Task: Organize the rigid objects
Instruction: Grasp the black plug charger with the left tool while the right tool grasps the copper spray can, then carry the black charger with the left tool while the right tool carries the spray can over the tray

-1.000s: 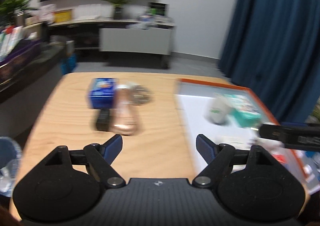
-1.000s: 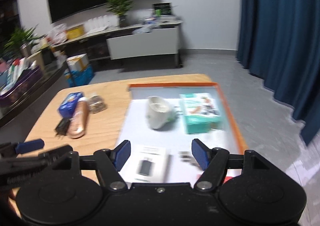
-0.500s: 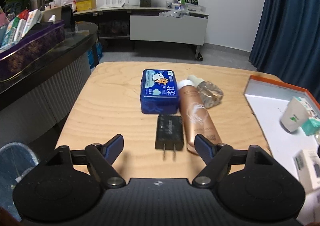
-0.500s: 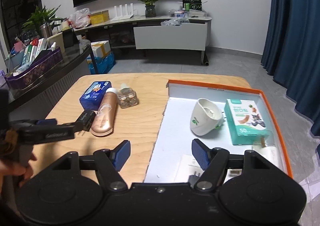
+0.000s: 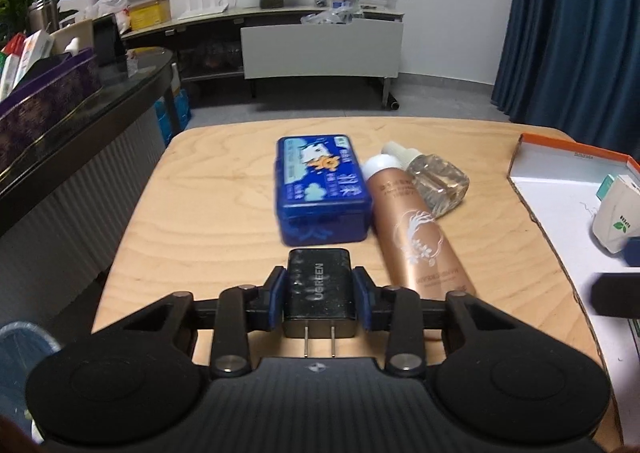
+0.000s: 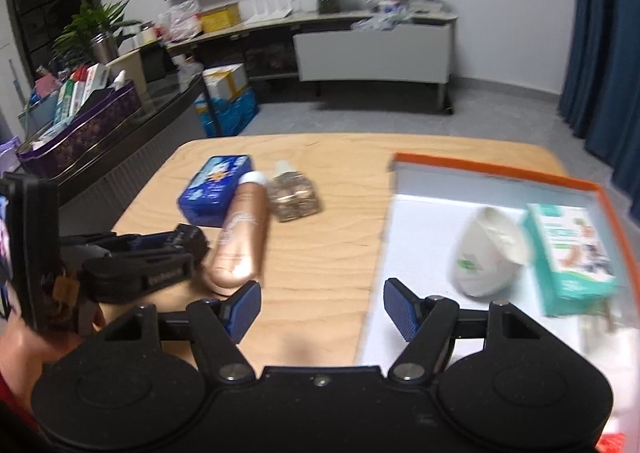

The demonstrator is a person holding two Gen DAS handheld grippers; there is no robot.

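Left tool (image 5: 320, 303) clamps charger (image 5: 319, 289), prongs toward camera.

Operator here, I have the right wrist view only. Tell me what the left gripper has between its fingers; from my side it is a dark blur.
Observer: The left gripper has just closed on a black charger; both blue pads press its sides, prongs pointing back toward the camera.
Operator: Give me the marking on it.
Observer: The top reads UGREEN in the left wrist view.
Operator: Report what lies straight ahead of that charger.
Observer: The blue tin lies just beyond it on the wooden table, with a small gap between them. The gold bottle lies along the tin's right side.
Operator: And my own gripper?
Observer: The right gripper is open with nothing between its pads, over the table edge of the orange-rimmed tray.
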